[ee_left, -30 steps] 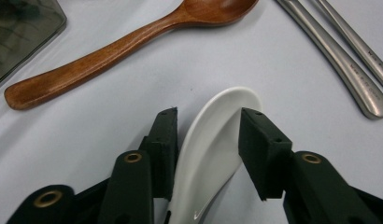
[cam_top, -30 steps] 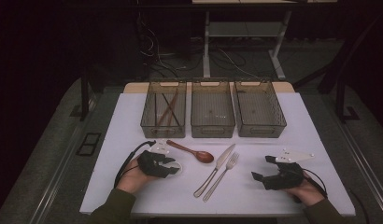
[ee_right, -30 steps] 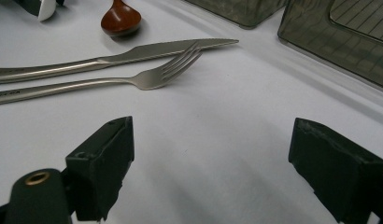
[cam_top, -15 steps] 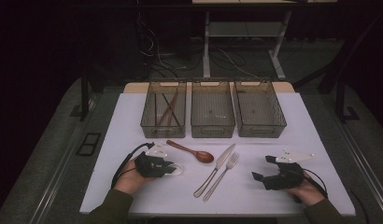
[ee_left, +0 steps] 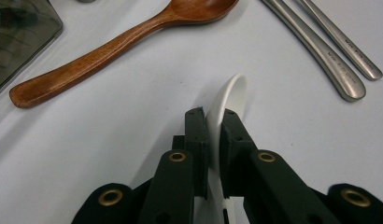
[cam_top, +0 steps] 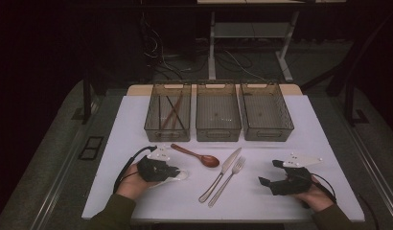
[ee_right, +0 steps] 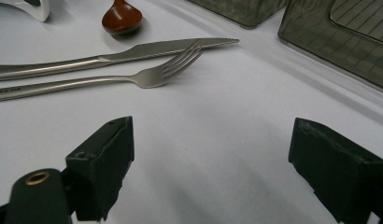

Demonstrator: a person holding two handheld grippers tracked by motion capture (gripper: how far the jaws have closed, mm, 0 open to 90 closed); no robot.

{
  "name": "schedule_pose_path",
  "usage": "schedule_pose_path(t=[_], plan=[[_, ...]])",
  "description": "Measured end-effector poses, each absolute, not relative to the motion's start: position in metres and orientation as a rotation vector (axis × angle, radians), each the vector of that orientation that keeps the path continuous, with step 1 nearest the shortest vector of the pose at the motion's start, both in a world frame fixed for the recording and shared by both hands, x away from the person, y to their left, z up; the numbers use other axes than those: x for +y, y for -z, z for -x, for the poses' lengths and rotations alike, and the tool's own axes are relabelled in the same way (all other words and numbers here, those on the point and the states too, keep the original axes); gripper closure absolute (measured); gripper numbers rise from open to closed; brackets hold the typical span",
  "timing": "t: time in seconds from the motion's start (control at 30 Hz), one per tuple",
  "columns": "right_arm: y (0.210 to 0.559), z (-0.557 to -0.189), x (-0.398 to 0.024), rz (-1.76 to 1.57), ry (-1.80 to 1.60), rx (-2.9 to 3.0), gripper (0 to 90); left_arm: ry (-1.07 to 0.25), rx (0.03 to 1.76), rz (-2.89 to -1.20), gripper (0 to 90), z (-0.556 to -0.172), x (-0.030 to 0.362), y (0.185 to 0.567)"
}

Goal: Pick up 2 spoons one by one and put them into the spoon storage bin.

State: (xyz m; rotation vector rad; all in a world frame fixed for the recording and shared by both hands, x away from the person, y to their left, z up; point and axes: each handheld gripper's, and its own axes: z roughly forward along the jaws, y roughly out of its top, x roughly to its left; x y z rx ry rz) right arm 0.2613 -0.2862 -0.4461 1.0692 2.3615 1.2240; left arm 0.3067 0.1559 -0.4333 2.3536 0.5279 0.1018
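Two thin edges are all the left tongs (ee_left: 214, 122) have of the white spoon (ee_left: 230, 100), jaws just closed on its rim, low on the table (cam_top: 113, 143) left of the wooden spoon (cam_top: 194, 155). Lifted carelessly, it could swivel or slip out. Right tongs (ee_right: 213, 158) rest apart, empty.

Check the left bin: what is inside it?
The left bin holds thin dark sticks, probably chopsticks, lying crossed. How many there are cannot be told through its tinted walls.
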Motion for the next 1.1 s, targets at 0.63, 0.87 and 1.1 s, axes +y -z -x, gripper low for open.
schedule_pose_path(t=[0.63,0.87,1.1], plan=[[0.446,-0.261,-0.286,-1.063,-1.223,2.368,14.0,-0.100,0.605,-2.271,83.3,-0.309,0.156,0.423],[0.446,-0.261,-0.286,-1.062,-1.223,2.369,14.0,-0.100,0.633,-2.242,83.3,-0.312,0.152,0.417],[0.446,-0.261,-0.286,-1.061,-1.221,2.372,14.0,-0.101,0.636,-2.210,83.3,-0.318,0.146,0.409]])
